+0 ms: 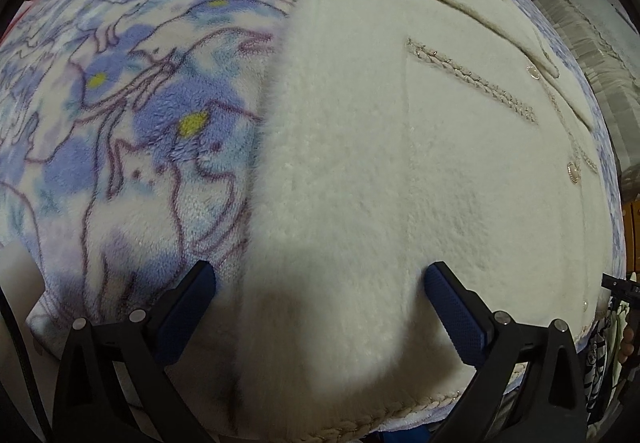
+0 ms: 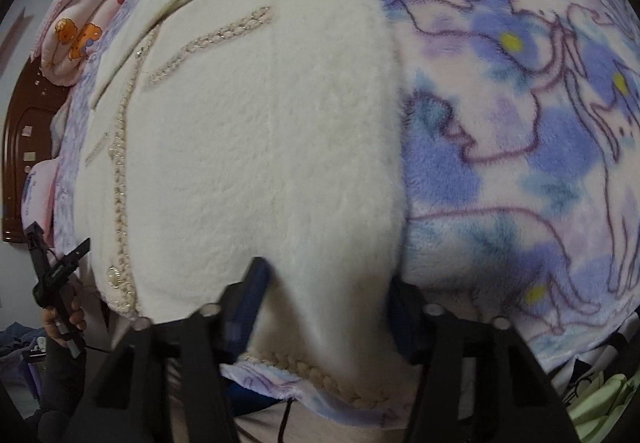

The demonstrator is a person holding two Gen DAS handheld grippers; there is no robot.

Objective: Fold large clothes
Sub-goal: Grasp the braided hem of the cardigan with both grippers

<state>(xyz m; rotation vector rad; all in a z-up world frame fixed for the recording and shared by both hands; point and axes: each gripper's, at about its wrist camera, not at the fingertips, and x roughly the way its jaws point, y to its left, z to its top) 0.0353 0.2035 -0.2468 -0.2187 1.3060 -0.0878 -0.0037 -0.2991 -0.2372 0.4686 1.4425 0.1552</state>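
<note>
A cream fleece coat [image 1: 380, 163] lies flat on a blue-and-white flower-print blanket [image 1: 140, 123], with braided trim, pocket welts and pearl buttons [image 1: 572, 171] showing. My left gripper [image 1: 320, 277] is open wide near the hem; one finger rests on the blanket and the other on the coat, so it straddles the coat's side edge. In the right wrist view the coat [image 2: 260, 143] bunches into a raised ridge between the fingers of my right gripper [image 2: 328, 283], which is shut on that hem corner beside the blanket [image 2: 520, 163]. The braided hem [image 2: 320, 375] hangs just below.
A pink quilt with bear prints [image 2: 80, 27] and a dark wooden headboard [image 2: 24, 131] lie beyond the coat's far end. A person's hand [image 2: 64, 319] holds the other tool at the bed's near edge. Folded pale bedding [image 1: 600, 43] sits off to the side.
</note>
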